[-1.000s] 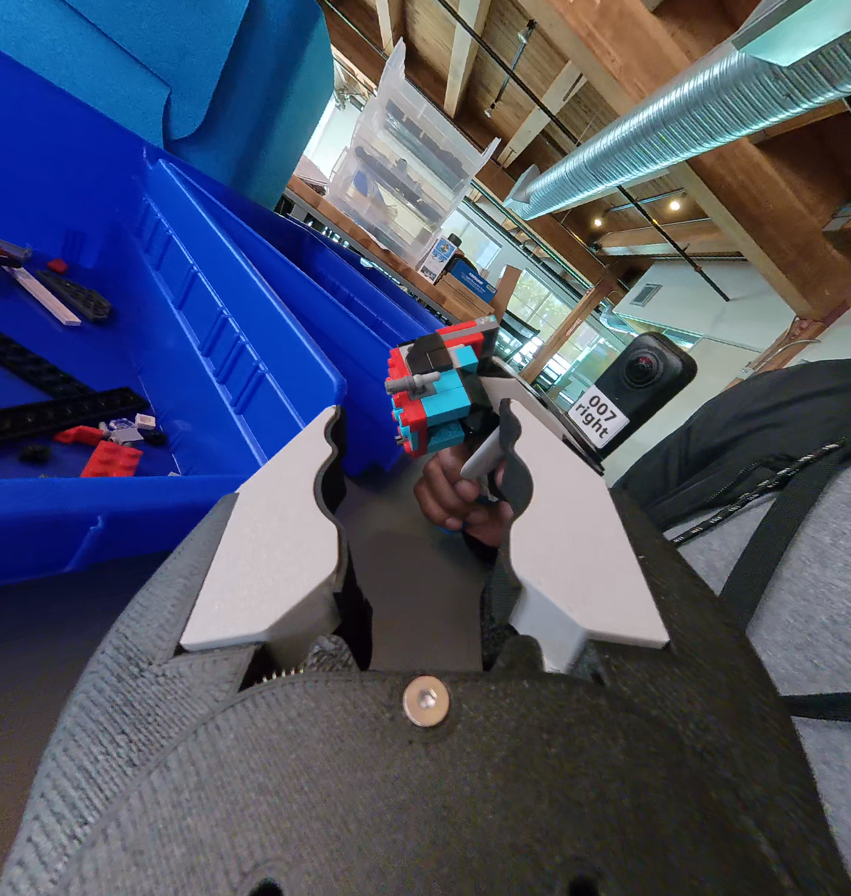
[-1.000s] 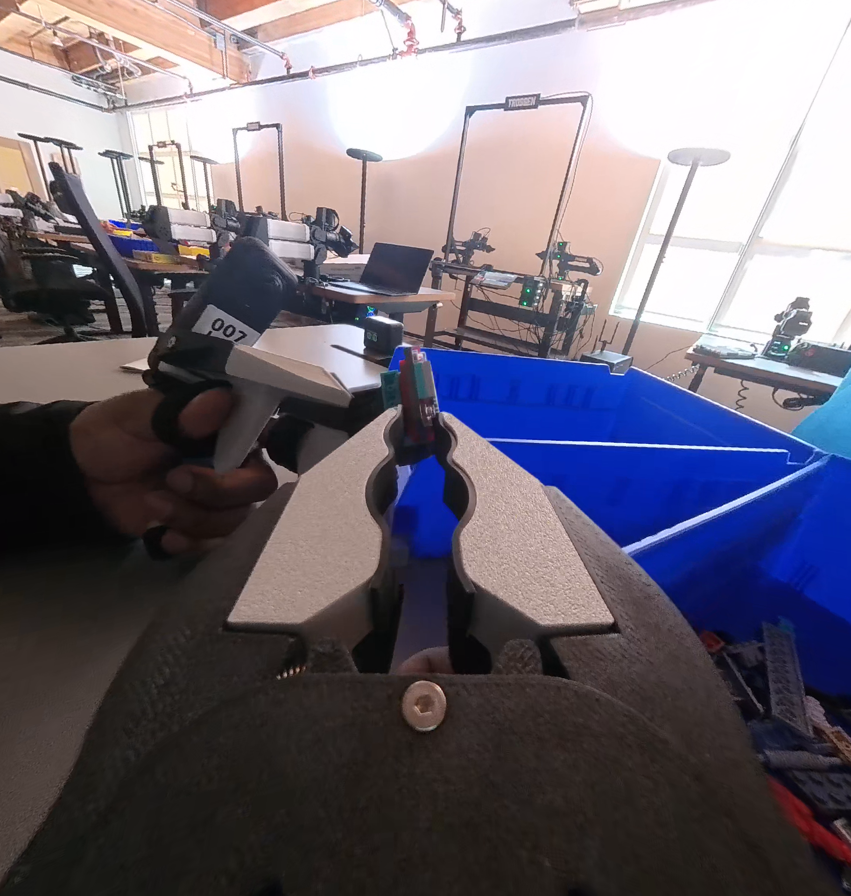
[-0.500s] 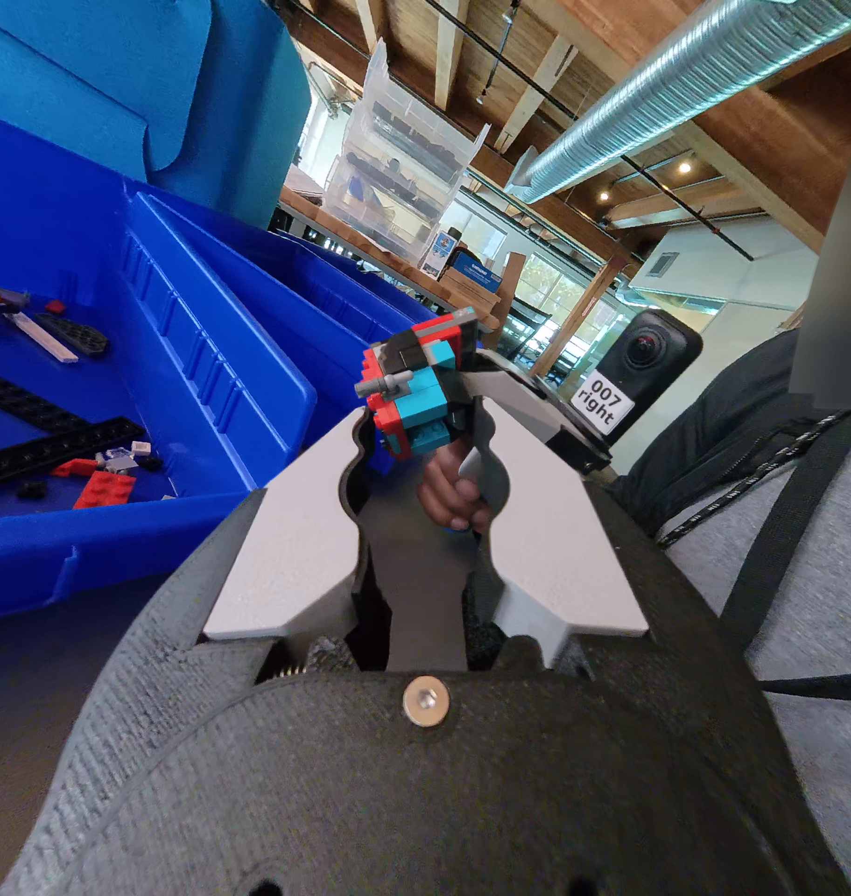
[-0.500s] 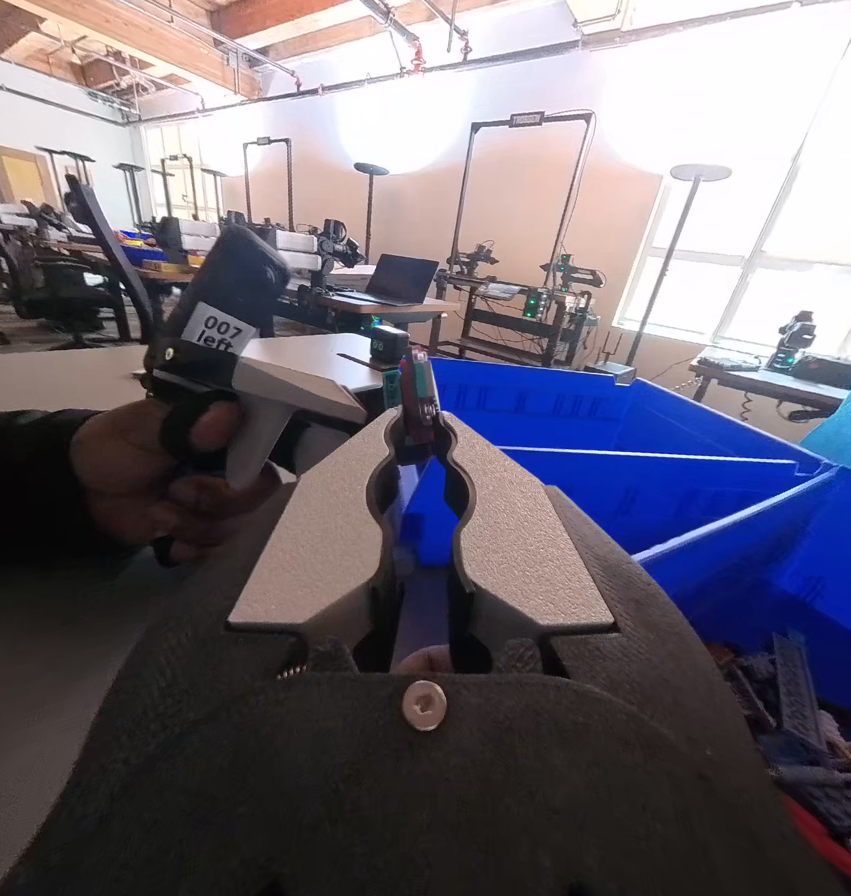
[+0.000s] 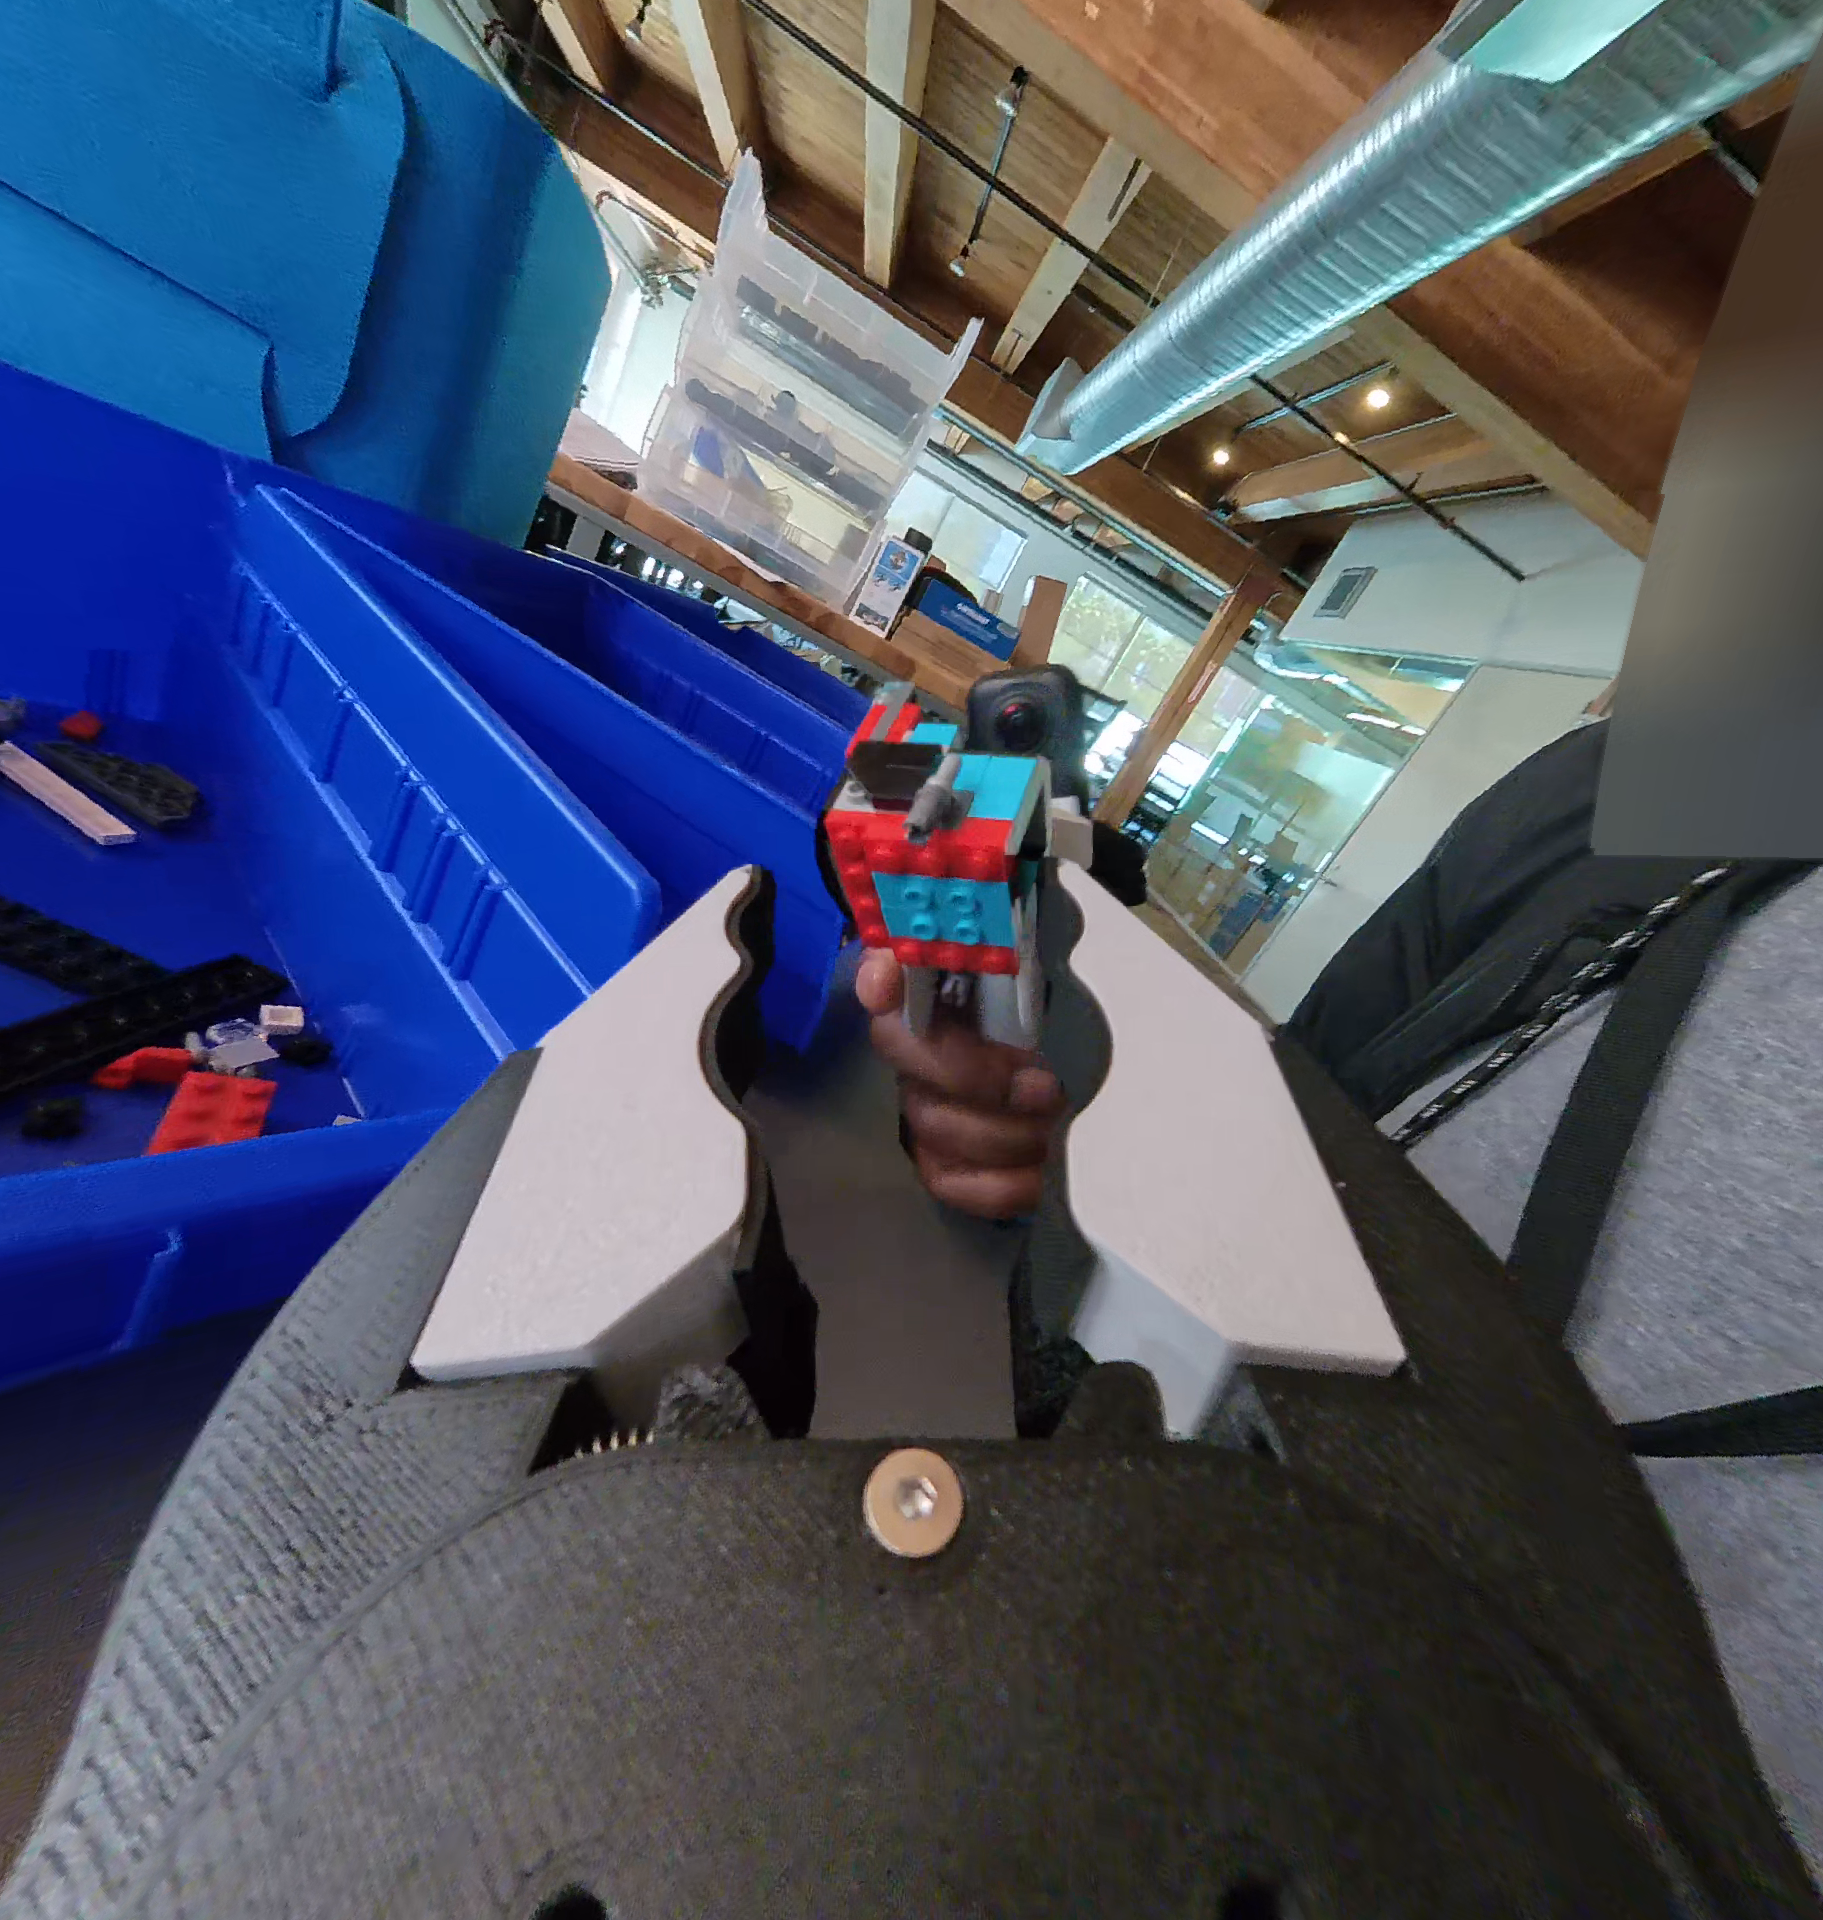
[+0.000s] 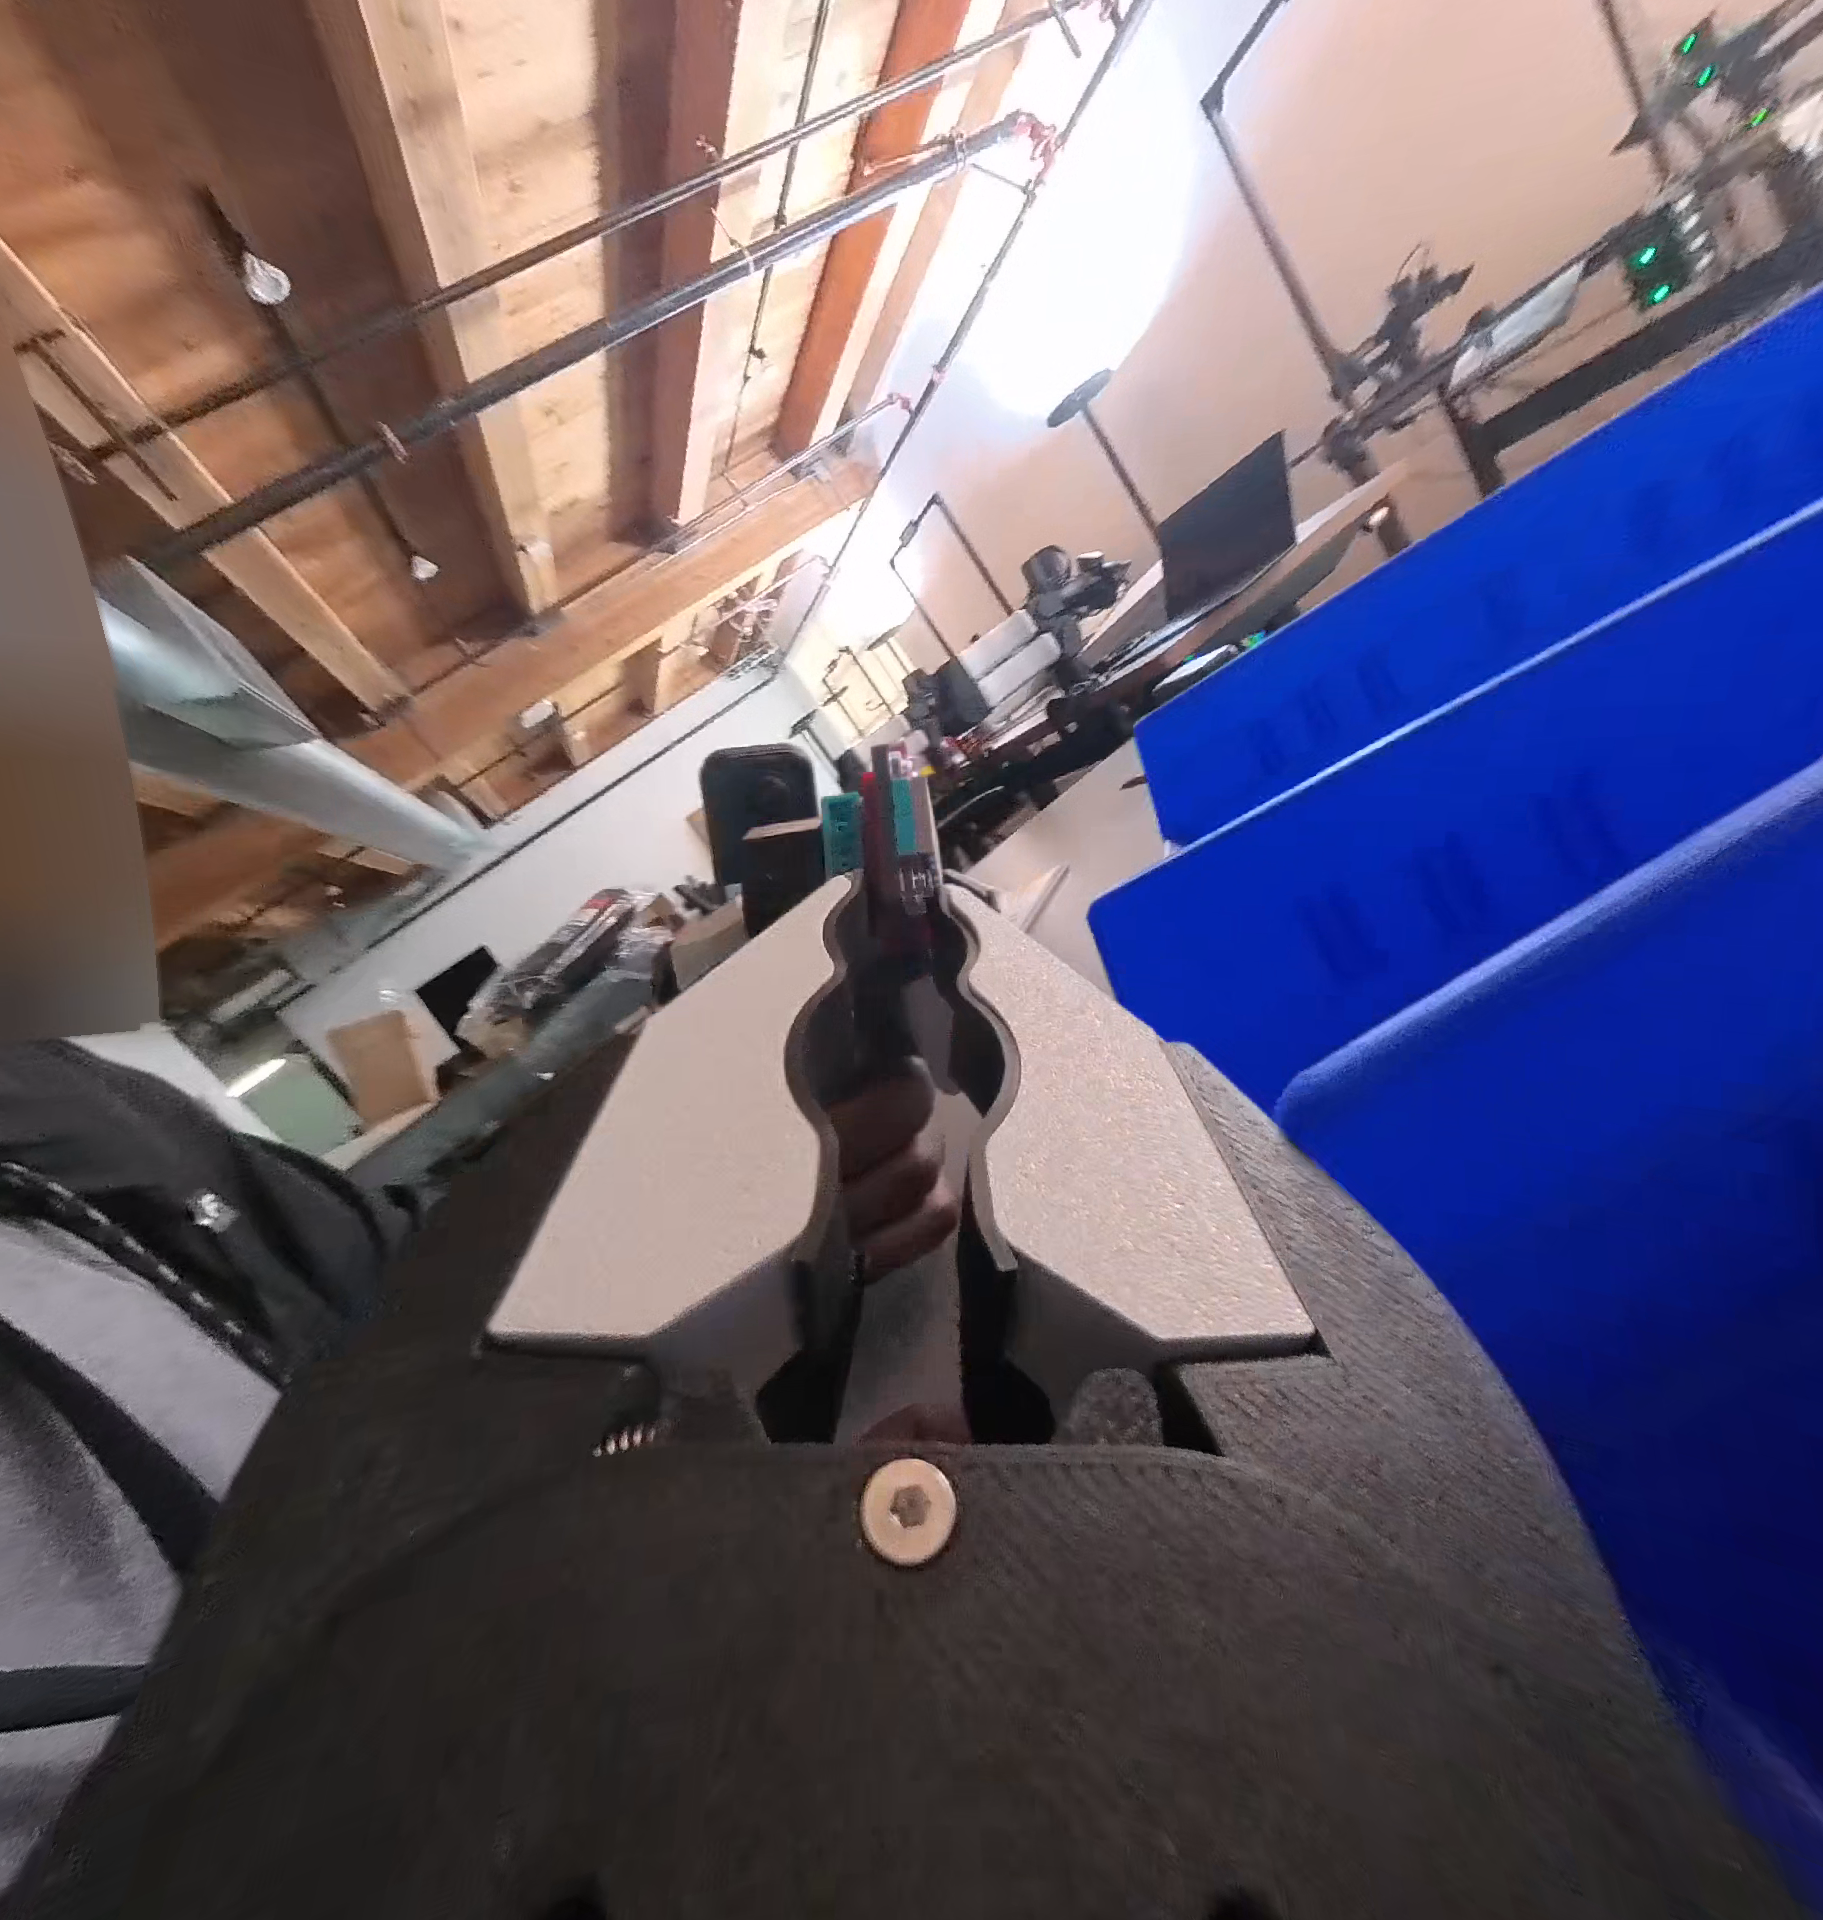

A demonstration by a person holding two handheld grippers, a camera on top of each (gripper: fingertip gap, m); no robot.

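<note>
Red-turquoise brick block (image 6: 894, 847) pinched at right gripper (image 6: 896, 914) tips; left gripper (image 5: 902, 914) spread, facing block

In the left wrist view, the left gripper (image 5: 907, 914) is pointing forward with its jaws standing apart. Just beyond them, the brick assembly (image 5: 928, 831) is sitting raised off the tabletop (image 5: 13, 1538), pinched in the jaws of the right gripper (image 5: 974, 997), which is facing back from beyond it. A hand (image 5: 974, 1117) is wrapping that gripper's handle below the assembly. To the left, bins (image 5: 439, 831) are standing side by side on the tabletop; the nearest is holding loose bricks (image 5: 206, 1107) and long plates (image 5: 86, 1023). Behind the bins, stacked clear drawers (image 5: 803, 416) are standing on a bench. To the right, a bag (image 5: 1489, 914) is lying.
</note>
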